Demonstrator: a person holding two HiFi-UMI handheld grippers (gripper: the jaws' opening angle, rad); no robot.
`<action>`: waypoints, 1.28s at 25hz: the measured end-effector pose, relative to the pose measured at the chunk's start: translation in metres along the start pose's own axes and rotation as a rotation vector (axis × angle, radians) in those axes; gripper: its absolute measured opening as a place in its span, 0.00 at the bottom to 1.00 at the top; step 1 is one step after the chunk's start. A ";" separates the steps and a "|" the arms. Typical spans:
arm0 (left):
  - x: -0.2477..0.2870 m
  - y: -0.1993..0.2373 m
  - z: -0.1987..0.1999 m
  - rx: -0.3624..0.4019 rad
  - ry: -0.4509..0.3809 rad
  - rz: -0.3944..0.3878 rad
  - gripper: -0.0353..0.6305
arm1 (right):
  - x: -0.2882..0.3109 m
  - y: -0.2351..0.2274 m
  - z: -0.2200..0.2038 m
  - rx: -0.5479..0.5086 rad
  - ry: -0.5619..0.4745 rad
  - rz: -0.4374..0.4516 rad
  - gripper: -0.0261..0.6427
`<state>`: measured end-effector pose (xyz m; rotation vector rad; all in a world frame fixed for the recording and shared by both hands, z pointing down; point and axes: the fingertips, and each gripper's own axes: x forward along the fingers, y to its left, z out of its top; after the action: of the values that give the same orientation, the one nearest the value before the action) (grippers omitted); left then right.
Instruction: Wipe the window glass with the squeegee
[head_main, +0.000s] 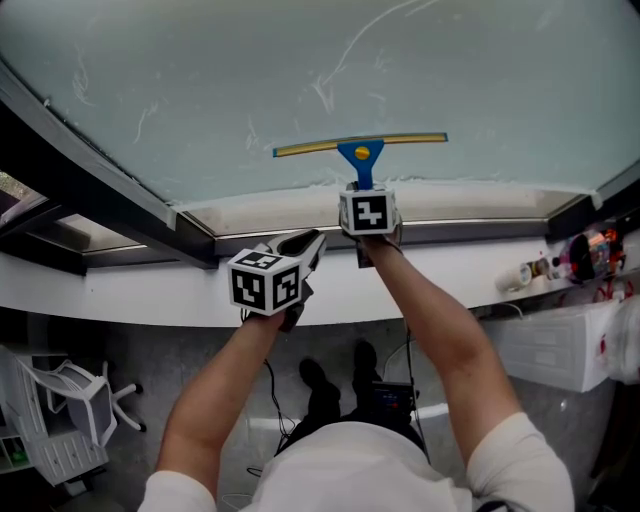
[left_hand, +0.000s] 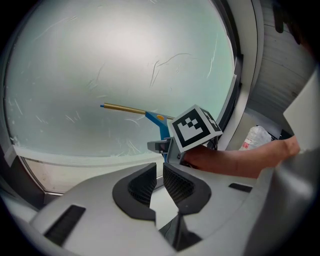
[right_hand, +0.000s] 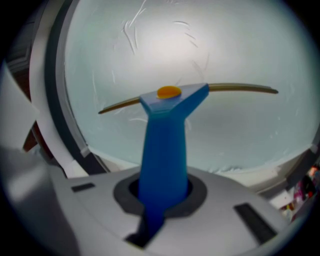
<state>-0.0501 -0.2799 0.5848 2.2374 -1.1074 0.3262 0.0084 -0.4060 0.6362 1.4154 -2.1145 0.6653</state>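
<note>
While the left gripper (left_hand: 159, 174) sits closed — empty — the right gripper (right_hand: 163, 189) clamps the squeegee (right_hand: 167, 132)

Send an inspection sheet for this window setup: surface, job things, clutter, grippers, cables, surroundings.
surface: pale window glass, streaked.
job's things: blue-handled squeegee with yellow blade bar, level across the lower pane.
clutter: small bottles and red items on the white sill, right end.
grippers: right gripper shut on the squeegee; left gripper shut, empty.
cables: thin dark cable hanging between the arms.
surroundings: dark window frame, white swivel chair on grey floor.
</note>
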 end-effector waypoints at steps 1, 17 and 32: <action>0.001 0.001 -0.003 -0.004 0.003 -0.001 0.15 | 0.002 0.000 -0.004 0.003 0.008 0.000 0.09; 0.015 0.014 -0.049 -0.069 0.057 -0.004 0.15 | 0.031 -0.003 -0.045 -0.001 0.053 0.007 0.09; 0.024 0.034 -0.083 -0.106 0.099 0.003 0.15 | 0.066 -0.005 -0.091 0.019 0.088 0.022 0.09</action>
<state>-0.0577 -0.2589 0.6749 2.1041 -1.0520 0.3668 0.0038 -0.3951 0.7480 1.3492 -2.0633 0.7448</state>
